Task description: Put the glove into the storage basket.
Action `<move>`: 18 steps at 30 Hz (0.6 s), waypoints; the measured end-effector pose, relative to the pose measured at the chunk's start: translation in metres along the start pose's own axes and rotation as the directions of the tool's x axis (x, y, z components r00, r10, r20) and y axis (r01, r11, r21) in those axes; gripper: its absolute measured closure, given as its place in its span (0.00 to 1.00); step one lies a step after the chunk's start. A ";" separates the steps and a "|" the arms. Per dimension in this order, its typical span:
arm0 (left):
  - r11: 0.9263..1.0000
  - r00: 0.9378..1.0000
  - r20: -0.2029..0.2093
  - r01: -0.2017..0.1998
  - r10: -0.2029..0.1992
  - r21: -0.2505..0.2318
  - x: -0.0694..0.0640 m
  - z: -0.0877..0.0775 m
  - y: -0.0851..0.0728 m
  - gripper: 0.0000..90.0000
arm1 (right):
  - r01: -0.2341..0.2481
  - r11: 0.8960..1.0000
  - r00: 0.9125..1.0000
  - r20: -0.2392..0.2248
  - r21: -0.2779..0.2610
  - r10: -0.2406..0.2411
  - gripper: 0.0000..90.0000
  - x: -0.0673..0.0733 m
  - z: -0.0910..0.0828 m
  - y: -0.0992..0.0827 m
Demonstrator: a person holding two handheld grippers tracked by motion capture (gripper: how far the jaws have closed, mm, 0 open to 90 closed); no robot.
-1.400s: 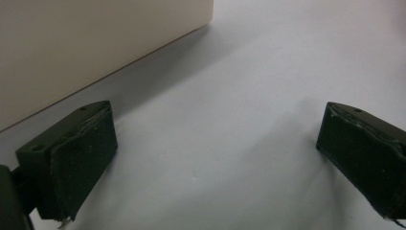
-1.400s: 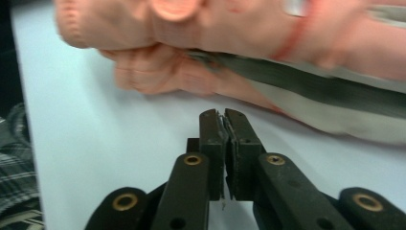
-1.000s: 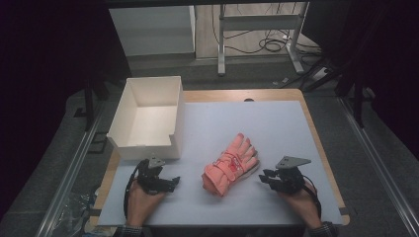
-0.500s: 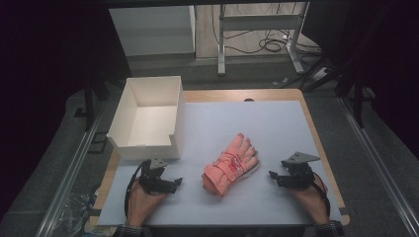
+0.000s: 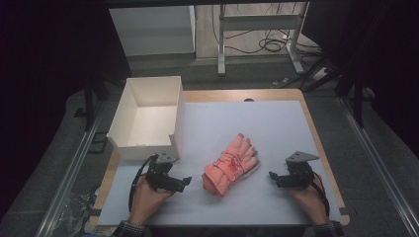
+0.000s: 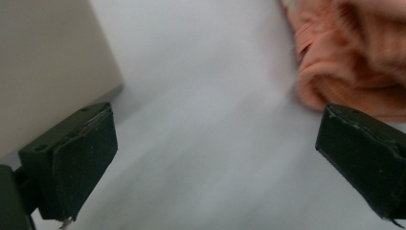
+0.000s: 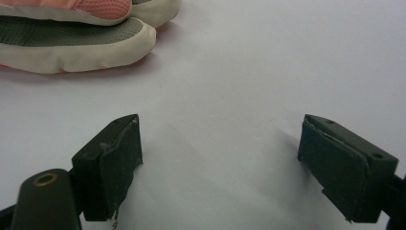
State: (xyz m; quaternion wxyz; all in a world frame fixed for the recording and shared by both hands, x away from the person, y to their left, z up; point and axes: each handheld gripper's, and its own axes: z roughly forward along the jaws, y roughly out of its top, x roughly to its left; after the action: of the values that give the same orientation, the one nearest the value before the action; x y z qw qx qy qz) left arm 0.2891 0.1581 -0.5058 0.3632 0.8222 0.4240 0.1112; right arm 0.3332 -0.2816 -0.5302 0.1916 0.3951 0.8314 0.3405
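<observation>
Pink gloves (image 5: 230,165): two (stacked); white box (image 5: 148,117): one.

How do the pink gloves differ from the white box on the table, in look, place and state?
The gloves are soft, pink, and lie flat stacked in the middle of the table; the box is stiff, white, and stands upright at the left edge. The box is larger and open on top with nothing visible inside; the gloves are smaller, with pale padded undersides. Both rest on the table, and no hand-held gripper touches either.
</observation>
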 end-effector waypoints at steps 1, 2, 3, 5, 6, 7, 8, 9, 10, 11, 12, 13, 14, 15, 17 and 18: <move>1.000 1.000 0.000 0.000 0.000 0.000 0.000 0.000 0.000 0.01 | 0.000 1.000 1.000 0.000 0.000 0.000 0.17 0.000 0.000 0.000; 1.000 1.000 0.005 -0.008 0.008 0.000 -0.003 -0.002 0.004 0.01 | 0.000 1.000 1.000 0.000 -0.001 0.000 0.17 0.000 0.000 0.000; 1.000 1.000 0.010 -0.013 0.013 0.000 -0.005 -0.003 0.006 0.01 | 0.000 1.000 1.000 0.000 -0.001 0.000 0.17 0.000 0.000 0.000; 1.000 1.000 0.020 -0.022 0.022 0.000 -0.010 -0.005 0.013 0.02 | 0.001 1.000 1.000 0.000 -0.001 -0.001 0.17 0.000 0.000 0.000; 1.000 0.999 0.022 -0.028 0.028 0.000 -0.014 -0.007 0.016 0.02 | 0.001 1.000 1.000 0.000 -0.001 -0.001 0.17 0.000 0.000 0.000; 0.999 0.999 0.025 -0.034 0.034 0.001 -0.018 -0.008 0.021 0.02 | 0.001 1.000 1.000 0.000 -0.002 -0.001 0.17 0.000 0.000 0.000; 0.999 0.999 0.025 -0.034 0.034 0.001 -0.018 -0.008 0.021 0.02 | 0.001 1.000 1.000 0.000 -0.002 -0.001 0.17 0.000 0.000 0.000; 0.999 0.999 0.033 -0.040 0.040 -0.001 -0.022 -0.010 0.026 0.03 | 0.002 1.000 1.000 0.000 -0.002 -0.002 0.17 0.000 0.000 0.000; 0.999 0.999 0.033 -0.040 0.040 -0.001 -0.022 -0.010 0.026 0.03 | 0.002 1.000 1.000 0.000 -0.002 -0.002 0.17 0.000 0.000 0.000; 0.999 0.998 0.045 -0.042 0.042 -0.002 -0.026 -0.012 0.032 0.03 | 0.002 1.000 1.000 0.000 -0.003 -0.002 0.17 0.000 0.000 0.000; 0.999 0.998 0.048 -0.046 0.046 -0.003 -0.028 -0.012 0.035 0.03 | 0.002 1.000 1.000 0.000 -0.003 -0.002 0.17 0.000 0.000 0.000; 0.999 0.998 0.048 -0.046 0.046 -0.003 -0.028 -0.012 0.035 0.03 | 0.002 1.000 1.000 0.000 -0.003 -0.002 0.17 0.000 0.000 0.000; 0.999 0.997 0.054 -0.052 0.052 -0.003 -0.032 -0.013 0.040 0.03 | 0.001 1.000 1.000 -0.001 -0.003 -0.001 0.17 0.000 0.000 -0.001; 0.999 0.997 0.054 -0.052 0.052 -0.003 -0.032 -0.013 0.040 0.03 | 0.001 1.000 1.000 -0.001 -0.003 -0.001 0.17 0.000 0.000 -0.001; 0.998 0.996 0.069 -0.064 0.064 -0.003 -0.039 -0.012 0.049 0.03 | 0.002 1.000 1.000 -0.001 -0.004 -0.002 0.17 0.000 0.000 -0.001; 0.997 0.995 0.072 -0.071 0.071 -0.002 -0.042 -0.011 0.053 0.02 | 0.002 1.000 1.000 -0.001 -0.004 -0.002 0.17 0.000 0.000 -0.001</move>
State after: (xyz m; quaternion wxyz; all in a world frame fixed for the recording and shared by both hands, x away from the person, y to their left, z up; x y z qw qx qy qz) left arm 0.2902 0.1112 -0.4560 0.3738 0.8402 0.3812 0.0944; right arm 0.3330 -0.2820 -0.5307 0.1923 0.3939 0.8312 0.3421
